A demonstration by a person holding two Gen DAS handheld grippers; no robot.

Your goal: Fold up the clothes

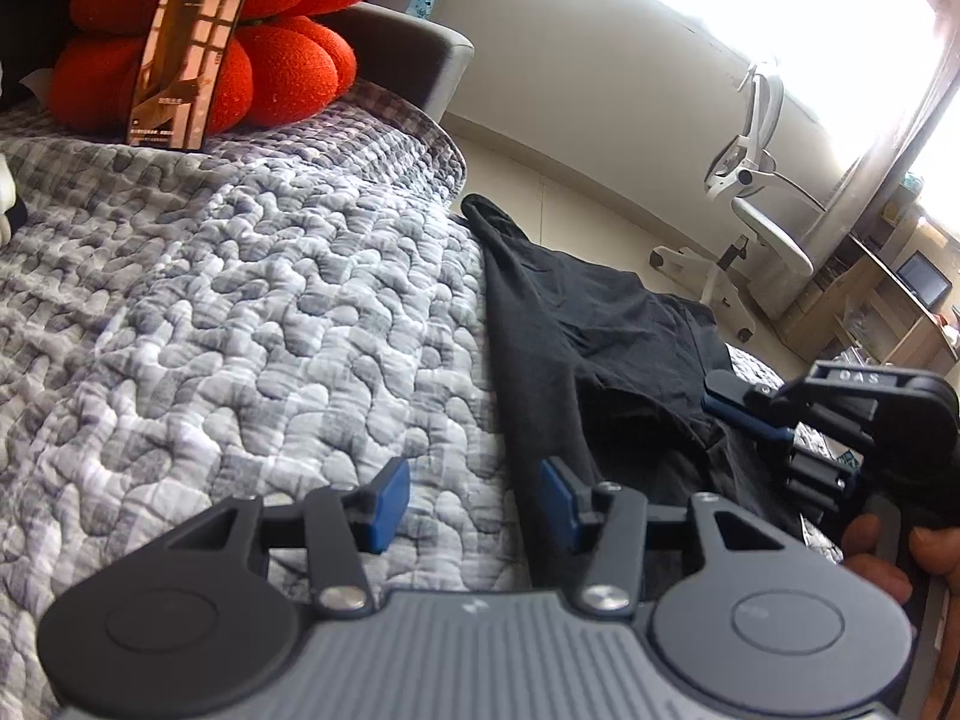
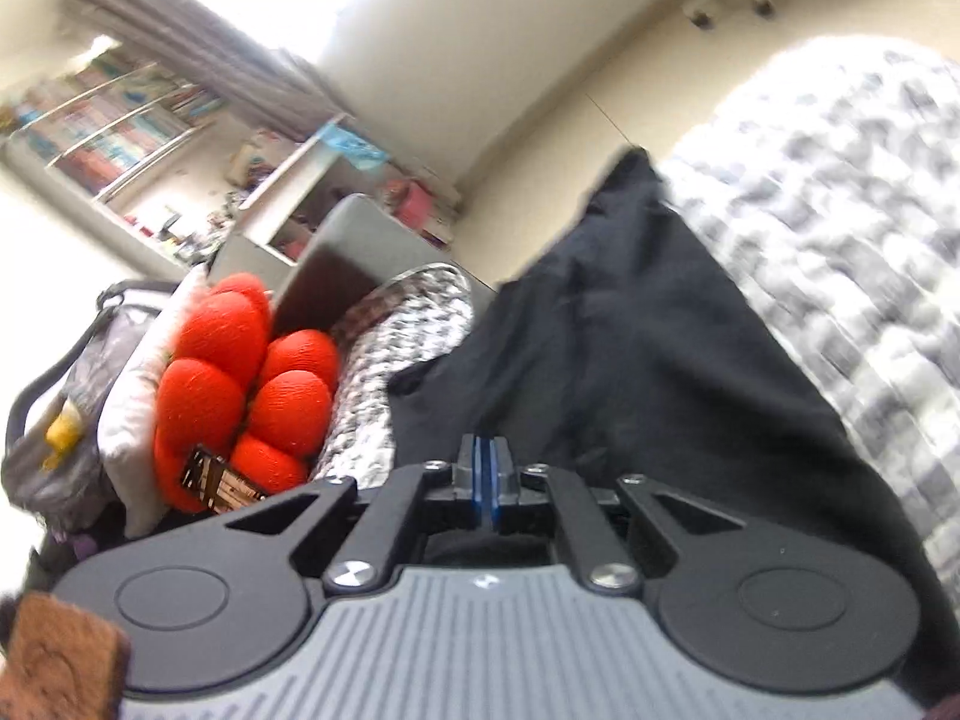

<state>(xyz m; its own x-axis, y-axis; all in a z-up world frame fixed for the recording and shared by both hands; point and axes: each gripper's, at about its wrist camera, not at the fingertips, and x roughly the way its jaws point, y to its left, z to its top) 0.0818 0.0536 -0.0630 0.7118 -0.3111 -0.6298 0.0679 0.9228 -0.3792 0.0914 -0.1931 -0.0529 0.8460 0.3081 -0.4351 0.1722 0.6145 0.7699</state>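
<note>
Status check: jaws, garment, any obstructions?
Left gripper open, empty, at black garment's edge. Right gripper shut on garment. Phone against red cushion, well clear.

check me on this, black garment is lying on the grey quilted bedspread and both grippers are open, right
Not quite. The black garment does lie on the grey quilted bedspread, and the left gripper is open, but the right gripper is shut: the right wrist view shows its blue-padded fingers pressed together over the garment.

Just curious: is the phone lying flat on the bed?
No, the phone stands upright, leaning against the red cushion.
</note>
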